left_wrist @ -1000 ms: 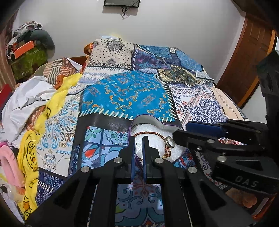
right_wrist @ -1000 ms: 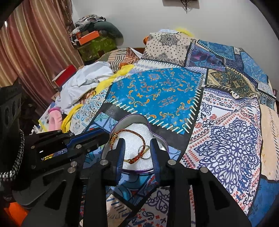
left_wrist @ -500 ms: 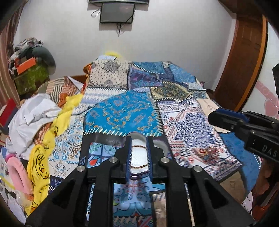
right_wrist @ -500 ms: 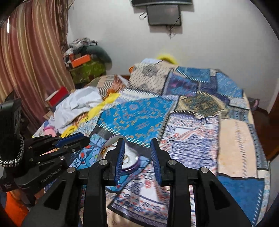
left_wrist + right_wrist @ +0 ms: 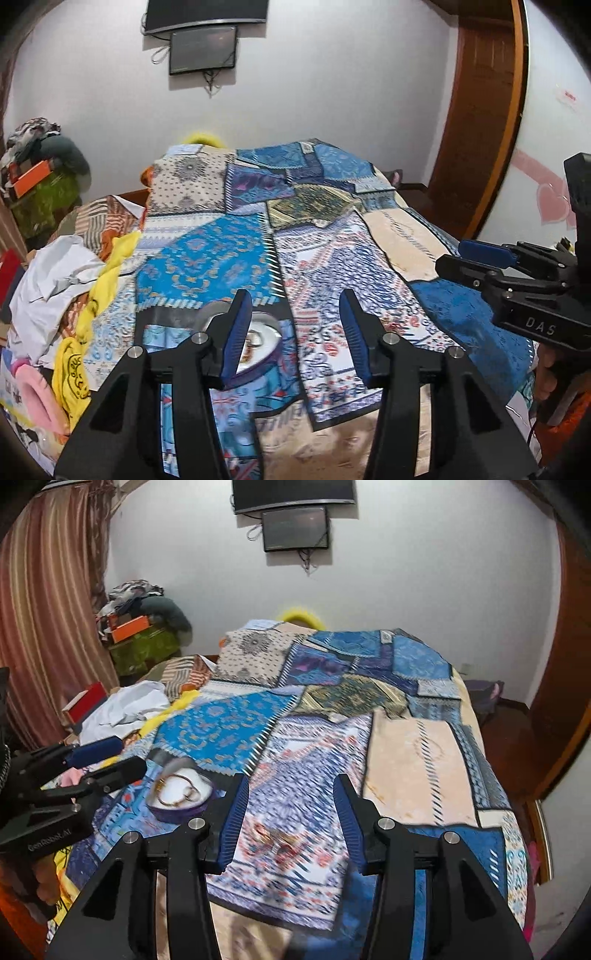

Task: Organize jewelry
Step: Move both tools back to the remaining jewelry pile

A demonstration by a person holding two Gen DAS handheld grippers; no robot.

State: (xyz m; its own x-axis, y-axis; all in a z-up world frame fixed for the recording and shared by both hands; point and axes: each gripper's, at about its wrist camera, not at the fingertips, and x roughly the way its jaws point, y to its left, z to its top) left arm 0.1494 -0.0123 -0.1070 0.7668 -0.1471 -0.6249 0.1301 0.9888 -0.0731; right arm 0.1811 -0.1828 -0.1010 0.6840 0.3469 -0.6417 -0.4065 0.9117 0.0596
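We find both the left gripper (image 5: 295, 332) and right gripper (image 5: 291, 818) with jaws released, grasping nothing. The bracelet (image 5: 177, 794) lies in the jewelry box (image 5: 181, 806) on the bed (image 5: 406, 768), at ten o'clock of the right gripper.

Bedroom interior: a bed covered by a patchwork bedspread (image 5: 332, 709) of blue, beige and floral panels stands against a plain white wall (image 5: 424, 572), on which a dark screen (image 5: 295, 528) is mounted with loose cables below. Striped reddish curtains (image 5: 48, 627) hang at left beside a pile of clothes and boxes (image 5: 136, 627); a brown wooden door (image 5: 480, 122) stands at right.
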